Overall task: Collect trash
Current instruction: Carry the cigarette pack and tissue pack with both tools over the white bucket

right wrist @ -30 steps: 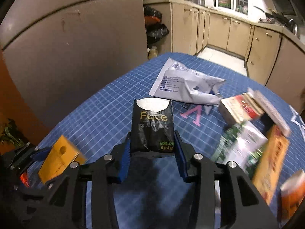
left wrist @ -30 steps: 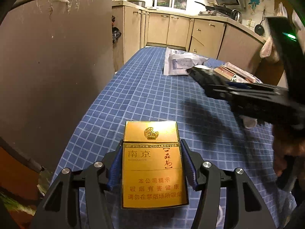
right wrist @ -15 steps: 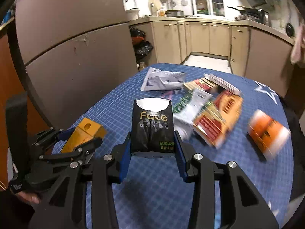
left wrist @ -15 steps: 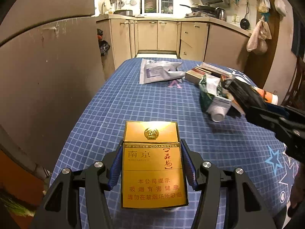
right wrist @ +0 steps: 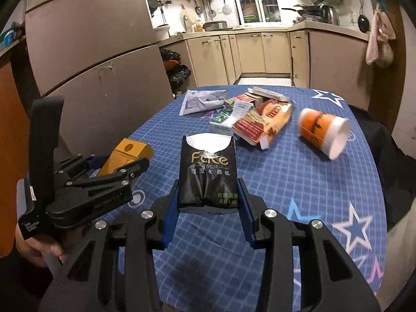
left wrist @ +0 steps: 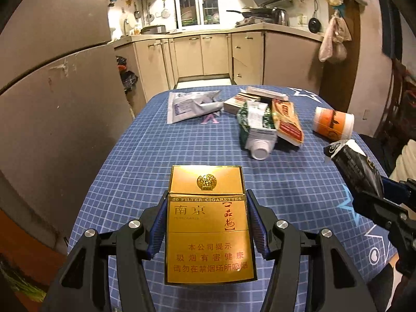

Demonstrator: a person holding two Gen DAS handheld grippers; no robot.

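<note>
My left gripper point(left wrist: 206, 205) is shut on a gold cigarette pack point(left wrist: 208, 223) and holds it above the near end of the blue checked table point(left wrist: 145, 156). The pack also shows in the right wrist view point(right wrist: 124, 157). My right gripper point(right wrist: 208, 192) is shut on a black tissue pack point(right wrist: 208, 171), also seen at the right of the left wrist view point(left wrist: 356, 163). Both are lifted off the table. Farther back lie a grey mailer bag point(left wrist: 189, 105), a green and white wrapper point(left wrist: 256, 126), a red and yellow packet point(left wrist: 288, 122) and an orange paper cup point(left wrist: 332, 123).
A tall brown fridge point(left wrist: 52, 78) stands close along the table's left edge. Flat boxes point(left wrist: 249, 96) lie at the table's far end. Kitchen cabinets point(left wrist: 208, 52) are behind. A dark chair point(right wrist: 384, 156) sits at the table's right side.
Both grippers have pulled back and risen from the table with their packs still held. The trash pile now looks farther away, and the right gripper has swung out to the right of the left one.
</note>
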